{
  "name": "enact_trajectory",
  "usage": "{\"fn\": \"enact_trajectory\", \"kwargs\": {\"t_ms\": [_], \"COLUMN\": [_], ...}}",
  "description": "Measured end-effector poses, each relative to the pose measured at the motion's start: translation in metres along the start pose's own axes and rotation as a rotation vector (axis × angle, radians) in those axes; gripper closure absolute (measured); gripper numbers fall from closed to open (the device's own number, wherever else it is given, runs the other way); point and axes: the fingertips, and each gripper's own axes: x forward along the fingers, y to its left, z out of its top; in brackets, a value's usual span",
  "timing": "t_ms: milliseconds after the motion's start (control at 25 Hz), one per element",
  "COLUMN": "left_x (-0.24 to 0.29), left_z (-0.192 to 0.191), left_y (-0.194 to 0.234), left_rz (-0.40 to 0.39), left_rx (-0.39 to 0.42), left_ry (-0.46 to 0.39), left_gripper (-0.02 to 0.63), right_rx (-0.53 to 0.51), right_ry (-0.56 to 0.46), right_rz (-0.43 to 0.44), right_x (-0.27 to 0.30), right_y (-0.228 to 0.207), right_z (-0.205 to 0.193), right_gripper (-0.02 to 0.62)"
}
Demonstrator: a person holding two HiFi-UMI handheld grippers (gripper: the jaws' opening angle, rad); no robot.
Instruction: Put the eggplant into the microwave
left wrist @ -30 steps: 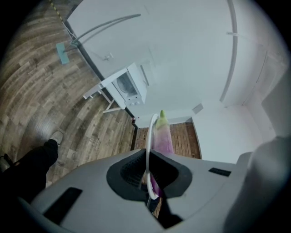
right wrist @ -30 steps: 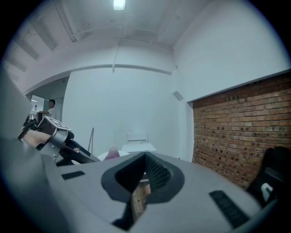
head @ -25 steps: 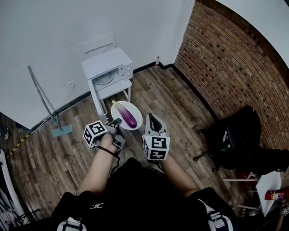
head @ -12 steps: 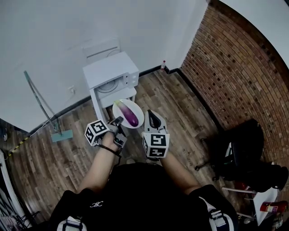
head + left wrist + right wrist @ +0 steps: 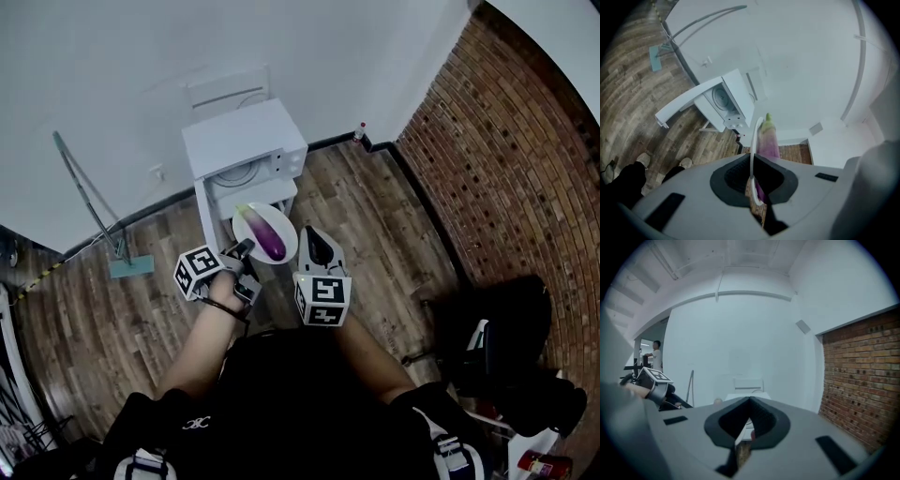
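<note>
A purple eggplant [image 5: 270, 239] with a green stem lies on a white plate [image 5: 279, 226]. My left gripper [image 5: 246, 248] is shut on the plate's near rim and holds it in the air, just before the white microwave [image 5: 246, 141]. The microwave's door [image 5: 202, 211] stands swung open to the left, and the turntable shows inside. In the left gripper view the plate [image 5: 752, 154] runs edge-on between the jaws of the left gripper [image 5: 752, 161], with the eggplant [image 5: 767, 138] past it and the microwave [image 5: 725, 101] beyond. My right gripper [image 5: 313, 236] [image 5: 749, 401] is shut and empty, right of the plate.
The microwave stands on a small white table [image 5: 272, 190] against the white wall. A mop [image 5: 89, 202] leans on the wall to the left. A brick wall [image 5: 487, 169] runs along the right, with a black chair [image 5: 525, 356] before it. A person [image 5: 656, 355] stands far off.
Both grippers and the plate with the eggplant have moved forward towards the microwave, which now sits closer and larger in the head view. The grip on the plate is unchanged.
</note>
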Motion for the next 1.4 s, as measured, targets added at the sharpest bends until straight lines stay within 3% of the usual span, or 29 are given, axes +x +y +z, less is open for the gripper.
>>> {"fn": "enact_trajectory", "kwargs": {"t_ms": [280, 520, 760, 1000, 1200, 1400], "left_x": [0.045, 0.089, 0.136, 0.18, 0.209, 0.24], "left_z": [0.04, 0.061, 0.071, 0.089, 0.113, 0.15], "left_y": [-0.002, -0.007, 0.011, 0.051, 0.105, 0.153], "left_rz": [0.01, 0.012, 0.036, -0.004, 0.033, 0.003], "left_rx": [-0.044, -0.114, -0.101, -0.232, -0.278, -0.297], "left_ry": [-0.129, -0.261, -0.366, -0.445, -0.474, -0.504], "left_gripper": [0.591, 0.591, 0.591, 0.591, 0.591, 0.591], "right_rx": [-0.025, -0.04, -0.047, -0.083, -0.105, -0.131], "right_ry": [-0.008, -0.006, 0.024, 0.072, 0.093, 0.128], "right_rz": [0.131, 0.294, 0.482, 0.6, 0.646, 0.681], "right_x": [0.077, 0.141, 0.192, 0.235, 0.264, 0.295], "right_y": [-0.017, -0.04, -0.055, -0.056, -0.046, -0.034], "right_z": [0.012, 0.031, 0.03, 0.0, -0.037, -0.086], "right_gripper": [0.589, 0.589, 0.589, 0.589, 0.589, 0.589]}}
